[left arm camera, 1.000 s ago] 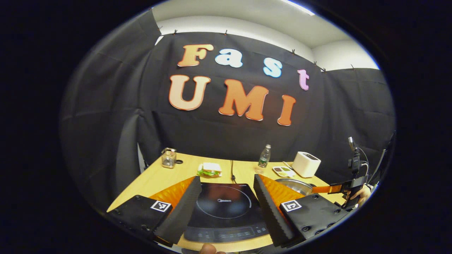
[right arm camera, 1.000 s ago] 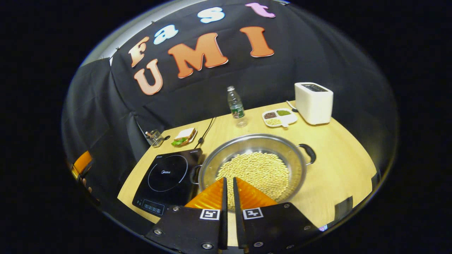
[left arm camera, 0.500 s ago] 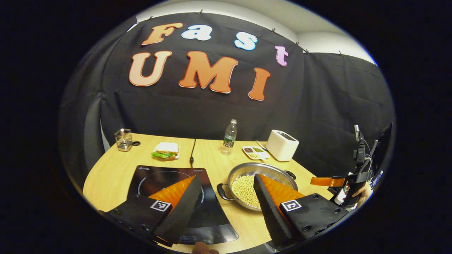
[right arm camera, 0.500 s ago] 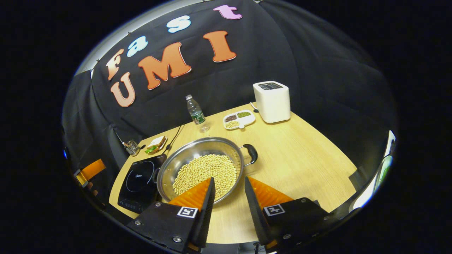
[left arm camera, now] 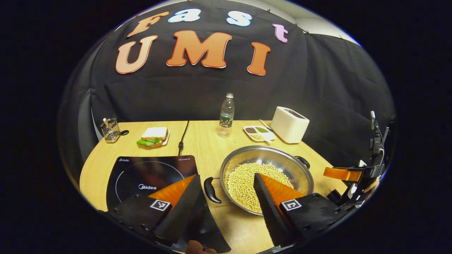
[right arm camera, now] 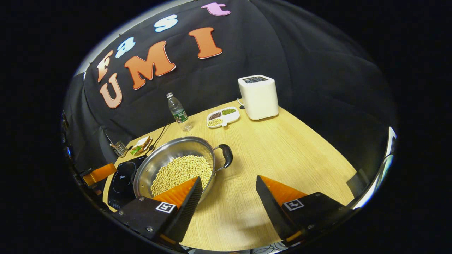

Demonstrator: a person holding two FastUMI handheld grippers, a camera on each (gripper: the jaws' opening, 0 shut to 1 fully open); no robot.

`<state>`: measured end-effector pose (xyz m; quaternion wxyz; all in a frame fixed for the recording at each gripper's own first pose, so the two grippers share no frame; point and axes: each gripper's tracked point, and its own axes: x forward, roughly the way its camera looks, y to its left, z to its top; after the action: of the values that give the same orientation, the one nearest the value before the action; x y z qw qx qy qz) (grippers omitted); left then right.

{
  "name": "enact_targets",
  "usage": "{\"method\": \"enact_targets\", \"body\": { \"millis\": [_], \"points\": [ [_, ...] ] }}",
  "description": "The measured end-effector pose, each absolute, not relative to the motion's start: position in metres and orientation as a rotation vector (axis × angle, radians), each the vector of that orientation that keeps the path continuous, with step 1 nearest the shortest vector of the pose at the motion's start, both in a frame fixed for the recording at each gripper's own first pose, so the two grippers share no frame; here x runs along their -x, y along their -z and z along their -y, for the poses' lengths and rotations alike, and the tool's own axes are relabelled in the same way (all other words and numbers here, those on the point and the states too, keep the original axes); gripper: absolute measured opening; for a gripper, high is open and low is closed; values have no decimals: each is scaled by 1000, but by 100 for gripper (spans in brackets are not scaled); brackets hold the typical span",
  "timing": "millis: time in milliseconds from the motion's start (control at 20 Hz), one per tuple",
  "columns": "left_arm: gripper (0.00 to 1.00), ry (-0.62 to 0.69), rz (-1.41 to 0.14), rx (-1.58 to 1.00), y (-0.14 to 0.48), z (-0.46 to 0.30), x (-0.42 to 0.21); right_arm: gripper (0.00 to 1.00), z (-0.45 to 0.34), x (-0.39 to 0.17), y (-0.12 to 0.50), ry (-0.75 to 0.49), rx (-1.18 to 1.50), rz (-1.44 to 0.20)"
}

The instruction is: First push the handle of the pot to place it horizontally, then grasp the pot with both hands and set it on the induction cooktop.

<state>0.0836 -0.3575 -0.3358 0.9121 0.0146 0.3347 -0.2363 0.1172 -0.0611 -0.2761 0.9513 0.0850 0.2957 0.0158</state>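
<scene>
A steel pot full of pale beans stands on the wooden table, just right of the black induction cooktop. Its two black handles point left and back right. My left gripper hovers open in front of the pot, its fingers straddling the near left handle without touching it. In the right gripper view the pot lies front left, with one handle facing the open table. My right gripper is open above bare wood, right of the pot. The cooktop shows beyond.
Along the back stand a water bottle, a white toaster, a divided dish, a sandwich and a wire holder. A black cable runs to the cooktop. Bare table stretches right of the pot.
My right gripper went from shut to open and shifted from over the beans to the right of the pot. My left gripper swung rightward from the cooktop toward the pot's left handle.
</scene>
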Motion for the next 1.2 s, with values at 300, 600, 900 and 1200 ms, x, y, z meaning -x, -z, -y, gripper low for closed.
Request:
{"method": "enact_targets", "body": {
  "millis": [300,600,900,1200],
  "points": [
    [99,485,-753,-75,376,371,-94,95,65,-140,289,-9,-174,-608],
    [98,501,-806,-76,396,375,-91,95,50,-161,294,-28,-123,-616],
    [99,491,-802,-92,400,374,-92,96,37,-174,321,-50,-49,-685],
    [99,482,-789,-112,401,375,-91,92,29,-179,338,-87,-52,-737]
  ]
}}
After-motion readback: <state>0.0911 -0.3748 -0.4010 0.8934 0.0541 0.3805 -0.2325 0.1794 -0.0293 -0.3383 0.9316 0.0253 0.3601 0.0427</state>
